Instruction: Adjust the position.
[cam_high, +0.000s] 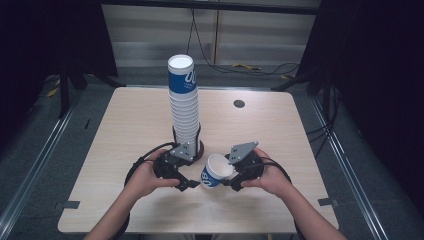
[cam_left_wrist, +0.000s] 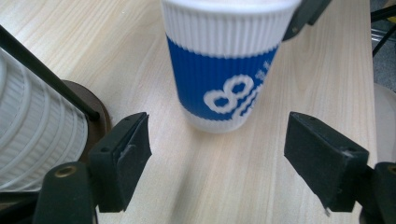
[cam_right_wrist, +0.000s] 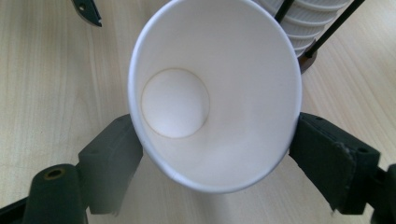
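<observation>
A single paper cup (cam_high: 215, 171) with a blue band and white ribbed rim lies tilted over the table, its open mouth facing my right gripper (cam_high: 231, 175). In the right gripper view that gripper (cam_right_wrist: 215, 158) is shut on the cup (cam_right_wrist: 219, 93), with a pad pressing each side near the rim. My left gripper (cam_high: 189, 183) sits to the left of the cup's base. In the left gripper view its jaws (cam_left_wrist: 217, 154) stand apart, and the cup (cam_left_wrist: 224, 79) is just ahead of them, untouched. A tall stack of the same cups (cam_high: 184, 110) rises behind the left gripper.
The stack stands in a round dark holder (cam_high: 200, 149) with thin black upright rods (cam_left_wrist: 46, 74). A small round cable hole (cam_high: 239, 104) lies at the table's far right. A dark floor with cables surrounds the light wood table (cam_high: 125, 125).
</observation>
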